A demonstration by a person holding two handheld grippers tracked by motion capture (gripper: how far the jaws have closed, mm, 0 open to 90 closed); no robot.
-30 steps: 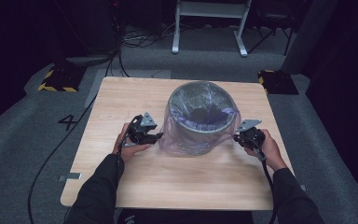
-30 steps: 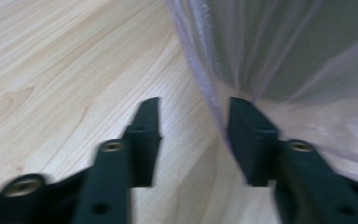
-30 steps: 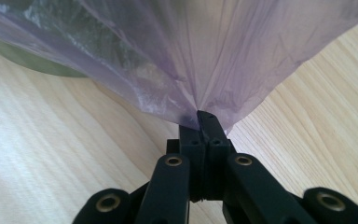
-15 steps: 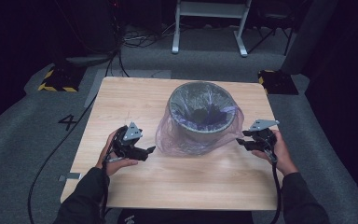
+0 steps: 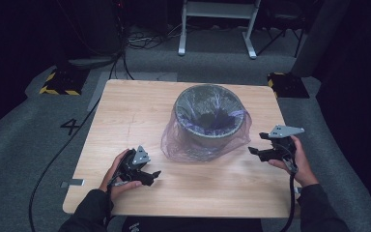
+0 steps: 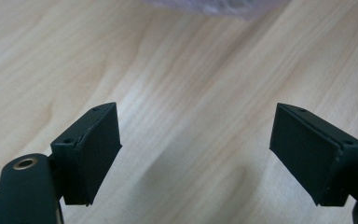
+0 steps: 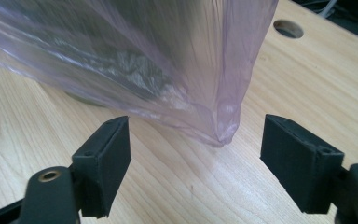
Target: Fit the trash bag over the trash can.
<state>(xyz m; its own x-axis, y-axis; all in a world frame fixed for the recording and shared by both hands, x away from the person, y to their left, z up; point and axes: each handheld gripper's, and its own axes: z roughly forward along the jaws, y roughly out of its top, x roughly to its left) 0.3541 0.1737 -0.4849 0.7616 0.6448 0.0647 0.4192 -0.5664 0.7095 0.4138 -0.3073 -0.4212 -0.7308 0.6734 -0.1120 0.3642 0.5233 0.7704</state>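
High view: a wooden table (image 5: 125, 121) fills the middle of the frame, set on grey carpet. Right of the frame's centre stands a grey bin (image 5: 208, 116), upright, with a thin purple bag (image 5: 200, 145) lining its inside and draped over the rim, so that the loose skirt hangs down around the outer wall and spreads on the tabletop. Judged from this arrangement, the lining of the bin is essentially done; what may remain is tidying the slack skirt, which bulges unevenly toward the lower left and lower right of the bin. At lower left of the frame the left gripper (image 5: 150, 175) lies low over the table, well apart from the bag, jaws spread with nothing between them. At right of centre the right gripper (image 5: 254, 151) hangs just beside the bag's lower right edge without touching it; its jaws have just been opening and hold nothing.

Right gripper view: the bag (image 7: 168, 70) occupies the upper half, a bottom corner of the film hanging down between the two wide-set jaws but clear of both pads. A round hole (image 7: 288, 28) in the table shows at upper right.

Left gripper view: bare wood lies between the parted jaws; a sliver of the bag (image 6: 214, 5) shows at the top edge.
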